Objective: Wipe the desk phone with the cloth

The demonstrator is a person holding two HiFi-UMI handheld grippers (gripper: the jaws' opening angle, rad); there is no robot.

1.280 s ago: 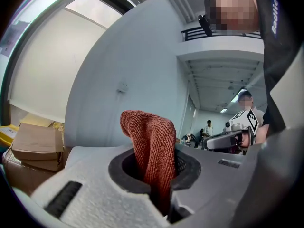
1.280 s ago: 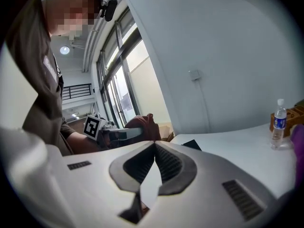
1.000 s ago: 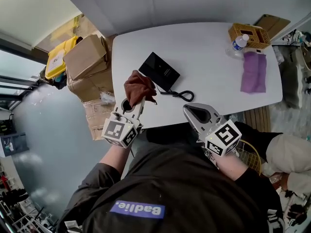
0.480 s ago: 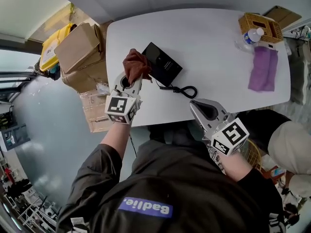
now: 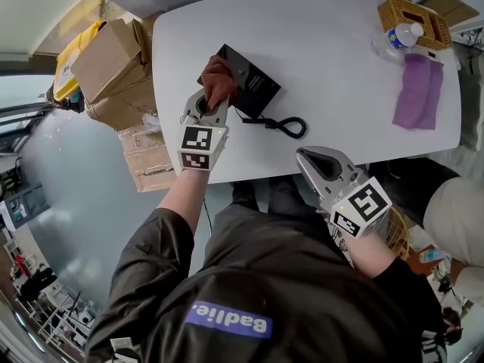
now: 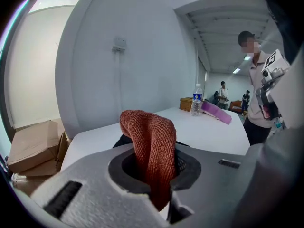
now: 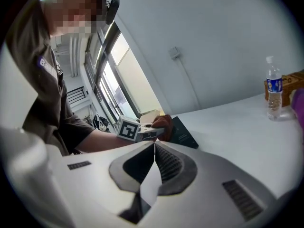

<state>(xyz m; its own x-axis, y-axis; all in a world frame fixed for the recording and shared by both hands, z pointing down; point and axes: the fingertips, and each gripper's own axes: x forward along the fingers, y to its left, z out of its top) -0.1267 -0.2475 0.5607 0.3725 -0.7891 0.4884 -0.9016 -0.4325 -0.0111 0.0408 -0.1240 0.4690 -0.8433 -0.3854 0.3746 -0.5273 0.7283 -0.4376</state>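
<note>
A black desk phone lies on the white table, near its left end, and its coiled cord trails toward the front edge. My left gripper is shut on a rust-red cloth, which rests on the phone's near left corner. In the left gripper view the cloth stands up out of the shut jaws and hides most of the phone. My right gripper hangs just off the table's front edge, shut and empty. The right gripper view shows its jaws touching, with the cloth and phone beyond.
At the table's far right are a purple cloth, a water bottle and a wicker basket. Cardboard boxes and a yellow bin stand off the left end. People stand far off in the left gripper view.
My left gripper carried the cloth forward from the table's front edge onto the phone's near left corner. The right gripper stayed shut by the front edge.
</note>
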